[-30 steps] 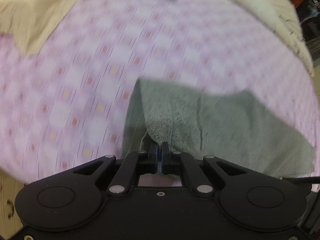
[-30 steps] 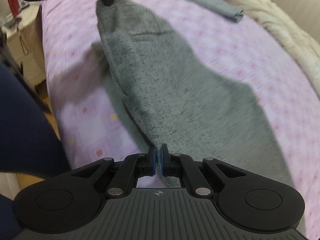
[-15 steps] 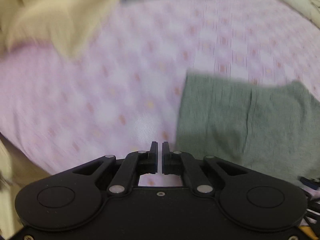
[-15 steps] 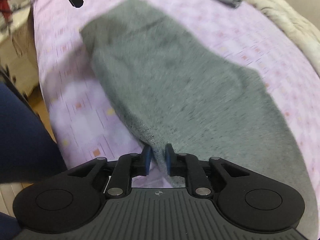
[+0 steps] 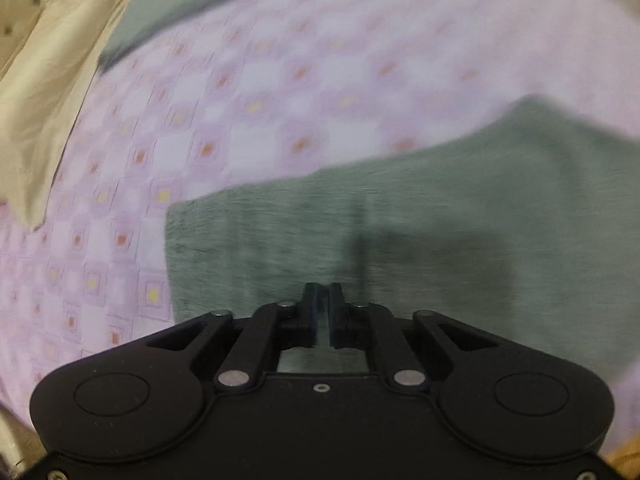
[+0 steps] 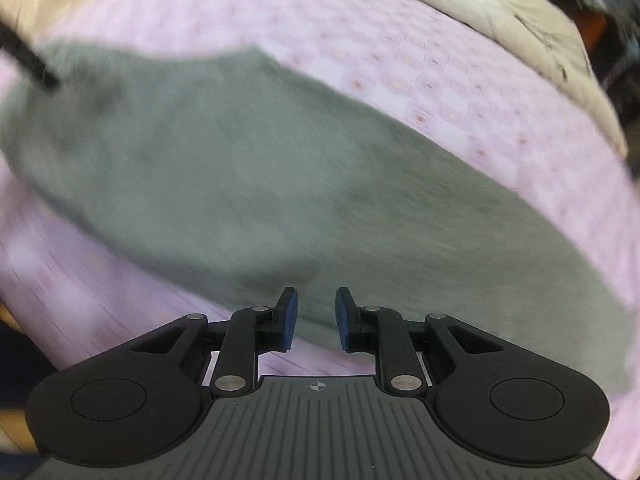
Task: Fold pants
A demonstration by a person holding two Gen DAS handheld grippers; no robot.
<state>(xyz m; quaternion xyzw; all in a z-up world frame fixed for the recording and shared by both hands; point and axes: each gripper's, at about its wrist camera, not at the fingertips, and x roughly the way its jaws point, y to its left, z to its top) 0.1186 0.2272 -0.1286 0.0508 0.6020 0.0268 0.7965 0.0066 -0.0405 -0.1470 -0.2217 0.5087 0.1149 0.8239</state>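
A: What has changed since a second ago?

B: Both grippers then pinched the grey pants (image 6: 248,168) and held them up off the bed. Now the pants lie flat on the pink checked bedsheet (image 5: 248,92), and both grippers hang over them, pointing steeply down.

A: How do the grippers stand?

B: The right gripper (image 6: 316,316) is released: its jaws are opening, the blue pads (image 6: 290,316) stand apart over the near edge of the pants, and they press on no cloth. The left gripper (image 5: 323,312) has its jaws nearly together with a thin slit between them, just starting to part. Whether any cloth sits in that slit I cannot tell; the pants lie right under its tips.

A: Count things for me, near to far.

B: Two grippers, one in each view. One pair of grey pants spread across the sheet. Further back, one folded grey garment (image 5: 180,4) near the far edge of the bed. Cream bedding is bunched along the far side, a cream quilt (image 6: 520,28) in the right view and a cream pillow (image 5: 44,92) in the left. In the right view the dark tip of the other gripper (image 6: 36,68) shows at the pants' far left end.

A: How do the pants look?

B: Grey, soft and fuzzy, laid in one long band running slantwise across the sheet, with a square-cut end near the left gripper. Both views are blurred, so seams and folds are hard to make out
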